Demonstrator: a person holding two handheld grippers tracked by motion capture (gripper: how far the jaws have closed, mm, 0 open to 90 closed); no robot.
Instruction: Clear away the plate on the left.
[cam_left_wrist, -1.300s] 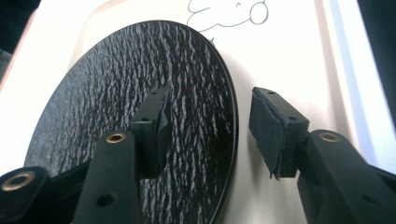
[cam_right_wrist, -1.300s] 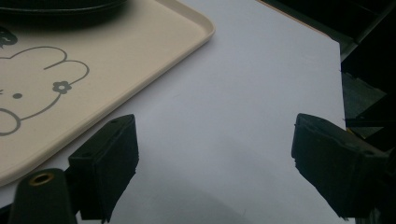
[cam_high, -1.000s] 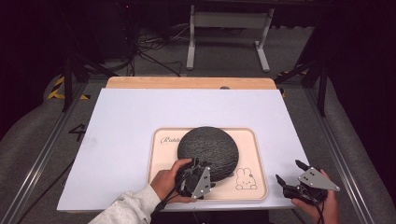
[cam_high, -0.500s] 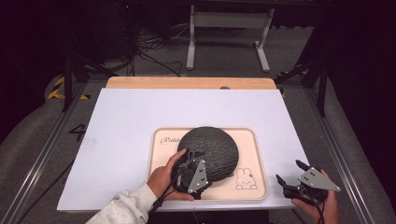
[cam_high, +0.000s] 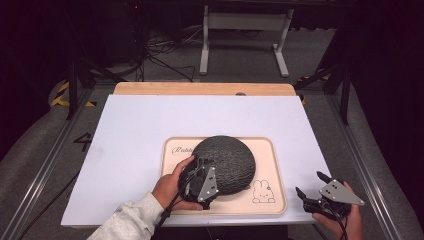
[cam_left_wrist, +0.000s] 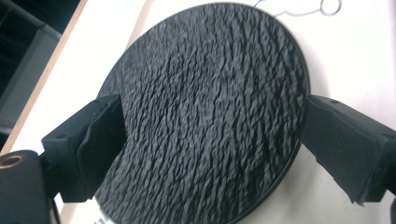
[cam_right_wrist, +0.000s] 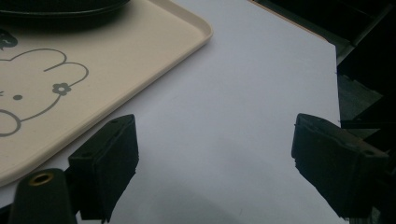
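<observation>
A: Since the earlier high view, the left claw (cam_high: 199, 176) had eased slightly back and to the left along the near edge of the black plate (cam_high: 223, 164), and its jaws had just been opening. Did the plate go with it?

B: No. The plate lay flat on the cream tray (cam_high: 272, 150), over the tray's left and middle part, rough side up. In the left gripper view the jaws stood wide apart, one on each side of the plate's (cam_left_wrist: 205, 112) near rim, pads clear of it. Nothing was pinched.

A: So a release, by that reading?

B: Most likely. With the plate seated on the tray and the pads off it, the placing step looked done; the left hand seemed free to back away.

A: And the right claw (cam_high: 314, 192)?

B: It rested at the near right corner of the white worktop (cam_high: 125, 130), well apart from the plate. Its own view showed the jaws spread with bare worktop (cam_right_wrist: 243, 93) between them and the tray's corner (cam_right_wrist: 187, 32), with its rabbit drawing (cam_right_wrist: 32, 88), off to one side. It held nothing.

A: Risk noted?

B: Only that a careless retreat could nudge the plate's rim.
</observation>
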